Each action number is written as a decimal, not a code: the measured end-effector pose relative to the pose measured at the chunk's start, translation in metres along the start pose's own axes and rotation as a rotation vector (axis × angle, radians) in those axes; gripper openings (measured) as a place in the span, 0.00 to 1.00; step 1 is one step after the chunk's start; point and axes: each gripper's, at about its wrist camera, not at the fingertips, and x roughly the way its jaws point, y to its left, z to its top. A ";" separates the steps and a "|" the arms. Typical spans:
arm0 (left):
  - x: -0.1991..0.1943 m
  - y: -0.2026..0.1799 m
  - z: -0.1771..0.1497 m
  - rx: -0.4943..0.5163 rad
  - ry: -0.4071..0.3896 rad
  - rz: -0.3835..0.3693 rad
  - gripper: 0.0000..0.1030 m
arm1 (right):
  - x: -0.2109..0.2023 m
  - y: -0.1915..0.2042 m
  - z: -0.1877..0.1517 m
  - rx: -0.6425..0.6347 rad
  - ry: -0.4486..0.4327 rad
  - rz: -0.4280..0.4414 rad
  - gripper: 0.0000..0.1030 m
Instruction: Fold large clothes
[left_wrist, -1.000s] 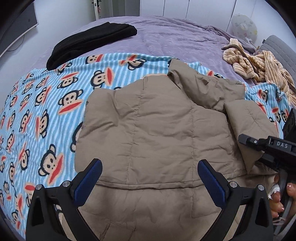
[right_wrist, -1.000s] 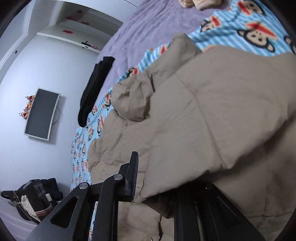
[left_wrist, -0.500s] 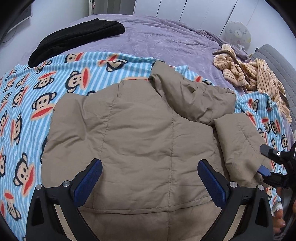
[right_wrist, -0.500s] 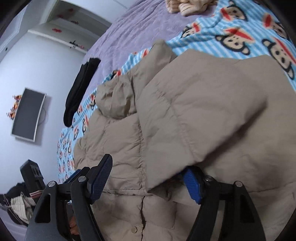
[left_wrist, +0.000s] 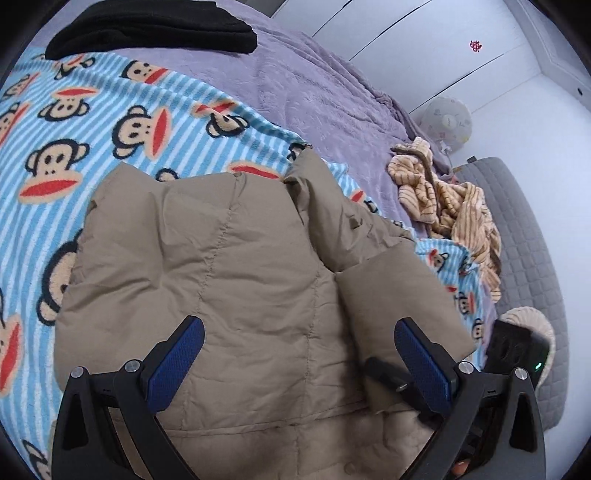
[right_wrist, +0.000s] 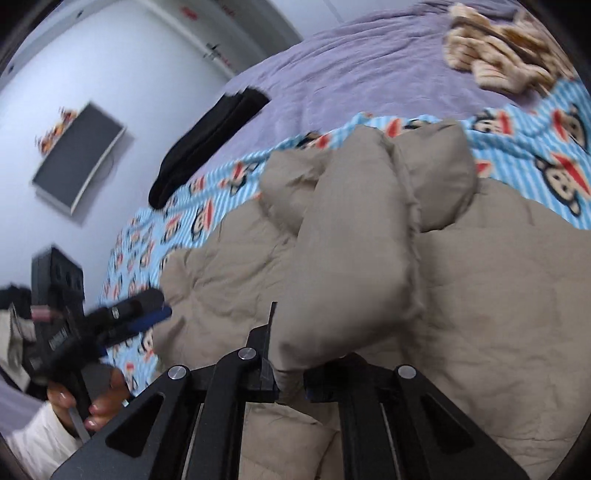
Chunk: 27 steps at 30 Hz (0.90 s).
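Sleeve fold was in hand: the right gripper (right_wrist: 291, 369) had just been closing and pinched the cuff of the tan jacket (left_wrist: 236, 295), which lay on a monkey-print blanket (left_wrist: 74, 147) on the bed. Left gripper (left_wrist: 295, 354) hovered wide open, empty. Next, probably lay the sleeve across the body. TV (right_wrist: 79, 158) on wall.

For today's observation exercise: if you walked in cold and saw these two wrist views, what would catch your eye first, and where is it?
First, the puffy tan jacket spread over the bright blue monkey-print blanket on the bed. Next, the right gripper, shut on a fold of the jacket's sleeve, while the left gripper hangs open above the jacket's lower part. Farther back on the purple bedspread lie a black garment and a crumpled striped tan one.
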 end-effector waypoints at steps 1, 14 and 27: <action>0.002 0.001 0.000 -0.014 0.014 -0.045 1.00 | 0.009 0.009 -0.009 -0.050 0.035 -0.012 0.09; 0.038 -0.038 -0.014 0.008 0.137 -0.200 1.00 | -0.016 -0.009 -0.053 -0.045 0.110 -0.055 0.64; 0.028 -0.013 -0.020 -0.041 0.152 -0.161 1.00 | 0.014 0.024 -0.047 -0.106 0.135 0.153 0.32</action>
